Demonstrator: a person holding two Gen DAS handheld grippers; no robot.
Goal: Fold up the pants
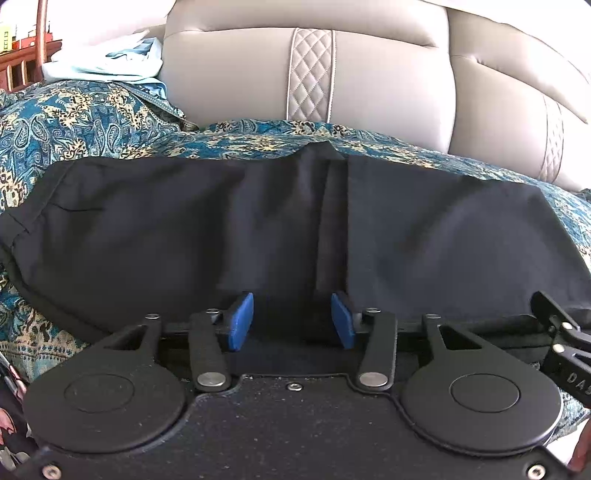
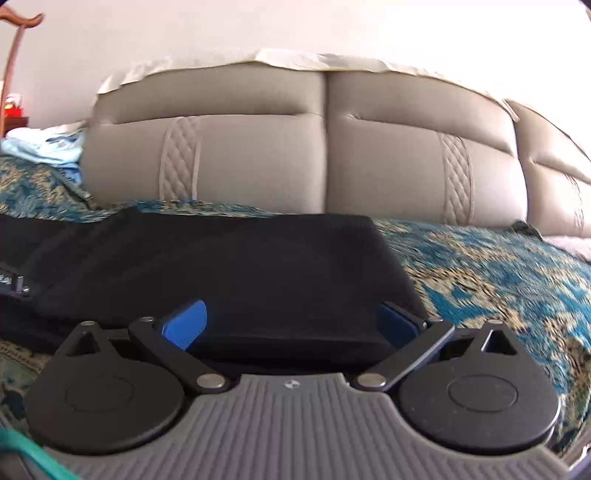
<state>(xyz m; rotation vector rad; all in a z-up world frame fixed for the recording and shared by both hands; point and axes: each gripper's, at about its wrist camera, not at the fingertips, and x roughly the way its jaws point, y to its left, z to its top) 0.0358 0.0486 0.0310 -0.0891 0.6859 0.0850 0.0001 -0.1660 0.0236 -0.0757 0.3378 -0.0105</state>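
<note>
Surface: a bed spread with a teal and gold paisley bedcover (image 1: 92, 122) is carrying everything; the cover is lying rumpled at the far left.
Pants: black pants (image 1: 184, 229) are lying flat across the bedcover, folded into a long band running left to right; in the right wrist view their squared right end (image 2: 369, 236) is stopping short of bare cover.
Headboard: a padded beige headboard (image 2: 258, 158) with quilted diamond strips is standing along the far side of the bed.
Far left: pale blue cloth (image 1: 110, 59) is lying heaped beside the headboard, with reddish wooden furniture (image 1: 40, 33) behind it.
Wall: a plain light wall is showing above the headboard.
Left claw (image 1: 291, 319): its blue pads are standing apart over the near edge of the pants, not pressing on them.
Right claw (image 2: 291, 325): its pads are spread wide, with the pants' near right edge lying between them, unpinched.
</note>
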